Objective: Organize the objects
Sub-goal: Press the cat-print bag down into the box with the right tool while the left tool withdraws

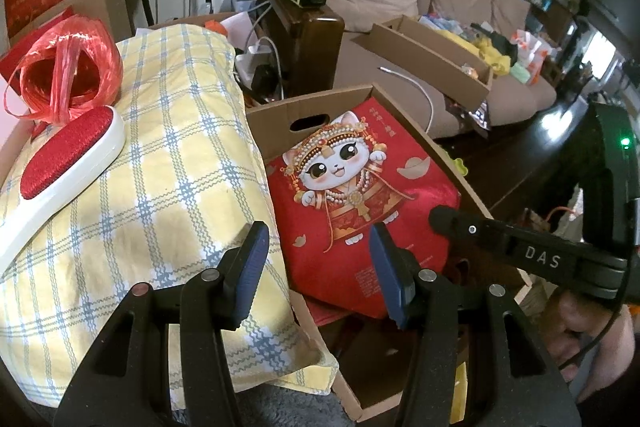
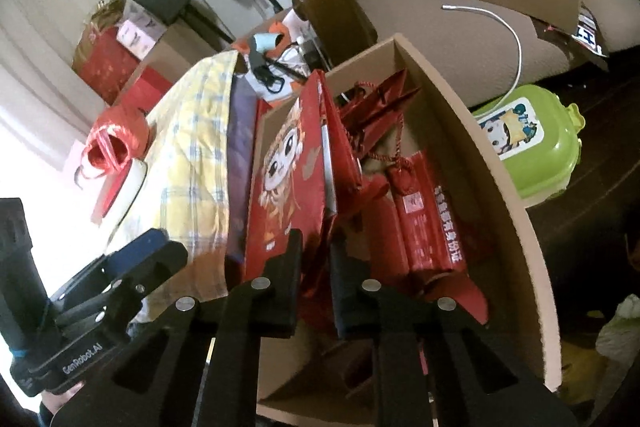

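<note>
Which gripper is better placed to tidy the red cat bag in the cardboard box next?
Right. The right gripper is already closed on the red cat bag's edge inside the cardboard box; the left gripper hangs open above it, holding nothing.

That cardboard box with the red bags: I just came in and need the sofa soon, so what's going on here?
A person is sorting things with a handheld gripper in each hand. The right gripper is pinched on the edge of the red cat-print gift bag, which stands upright in the cardboard box beside other red bags. The left gripper hovers open over the gap between the box and a yellow checked pillow, holding nothing. A red-faced lint brush and a bundle of red string lie on the pillow.
</note>
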`<state>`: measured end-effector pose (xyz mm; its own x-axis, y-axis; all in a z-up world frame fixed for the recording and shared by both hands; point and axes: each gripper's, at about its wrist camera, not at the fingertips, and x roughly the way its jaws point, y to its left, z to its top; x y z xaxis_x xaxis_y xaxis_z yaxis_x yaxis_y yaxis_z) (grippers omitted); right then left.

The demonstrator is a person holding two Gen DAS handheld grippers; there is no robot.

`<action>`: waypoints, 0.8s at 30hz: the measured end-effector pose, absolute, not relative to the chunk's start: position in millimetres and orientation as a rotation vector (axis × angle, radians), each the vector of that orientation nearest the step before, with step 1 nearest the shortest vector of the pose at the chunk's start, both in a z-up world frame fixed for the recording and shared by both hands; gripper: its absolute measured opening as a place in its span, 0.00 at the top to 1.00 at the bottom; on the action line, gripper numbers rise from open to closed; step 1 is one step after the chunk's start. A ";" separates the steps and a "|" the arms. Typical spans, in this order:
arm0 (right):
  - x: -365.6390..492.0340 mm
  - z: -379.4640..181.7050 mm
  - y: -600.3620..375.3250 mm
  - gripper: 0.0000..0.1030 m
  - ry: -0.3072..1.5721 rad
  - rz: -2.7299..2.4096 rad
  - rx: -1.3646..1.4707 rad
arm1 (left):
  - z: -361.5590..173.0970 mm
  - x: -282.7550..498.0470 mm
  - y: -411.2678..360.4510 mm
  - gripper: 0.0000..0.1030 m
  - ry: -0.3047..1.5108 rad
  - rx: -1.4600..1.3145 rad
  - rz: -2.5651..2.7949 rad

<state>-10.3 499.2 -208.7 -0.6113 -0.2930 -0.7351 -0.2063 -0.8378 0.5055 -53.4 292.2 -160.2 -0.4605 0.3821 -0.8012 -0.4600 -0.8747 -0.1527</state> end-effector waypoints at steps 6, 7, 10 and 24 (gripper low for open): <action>-9.5 -200.9 506.0 0.92 -0.955 -2.679 1.269 | -159.5 -54.2 291.7 0.52 0.103 -1.248 2.330; -9.0 -199.5 508.0 0.92 -0.980 -2.689 1.251 | -159.6 -55.0 291.8 0.52 0.098 -1.248 2.332; -10.0 -196.6 509.0 0.92 -1.010 -2.711 1.222 | -159.6 -57.6 290.3 0.52 0.074 -1.256 2.330; -50.1 -196.6 493.6 0.92 -0.838 -2.840 1.216 | -149.0 -61.5 273.1 0.52 0.038 -1.246 2.377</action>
<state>-50.1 493.6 -196.6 -0.7097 -0.1462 -0.6892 -0.2512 -0.8614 0.4414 -61.5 273.1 -149.0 -0.4882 0.3789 -0.7862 -0.4035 -0.8968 -0.1816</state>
